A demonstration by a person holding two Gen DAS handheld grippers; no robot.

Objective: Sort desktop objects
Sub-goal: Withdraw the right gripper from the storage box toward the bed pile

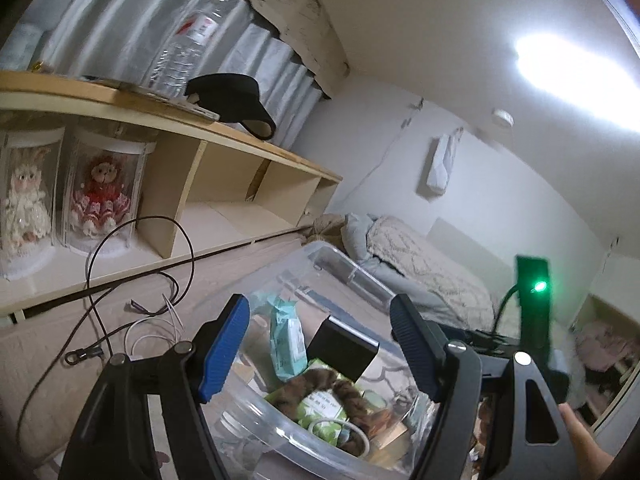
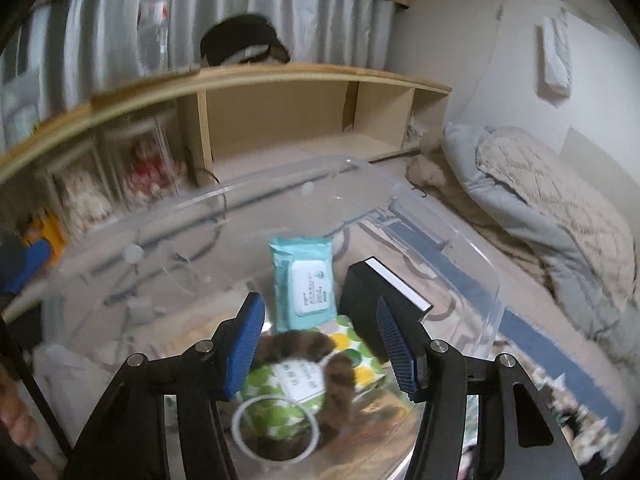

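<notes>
A clear bin stands on the floor and holds the sorted things. Inside, a teal wipes pack stands leaning near the far side, and a black box with a white edge leans just to its right. Below them lies a green-dotted pack with a white label, and a brown furry band curls over it. A white ring rests on the near end of the dotted pack.

Behind the bin a low wooden shelf runs along the wall. Two dolls in clear cases fill its left compartments. On top of the shelf stand a water bottle and a black visor. Dark and white cables lie on the floor left of the bin, and a bed with a grey blanket lies to the right.

The left tongs point slightly downward over the bin's near wall, jaws apart with nothing between them. The right tongs tilt down more steeply into the bin; their jaws are apart and grip nothing. The furry band and dotted pack lie below and between the right pads, which stand clear of them. A hand shows at the left view's lower right edge
</notes>
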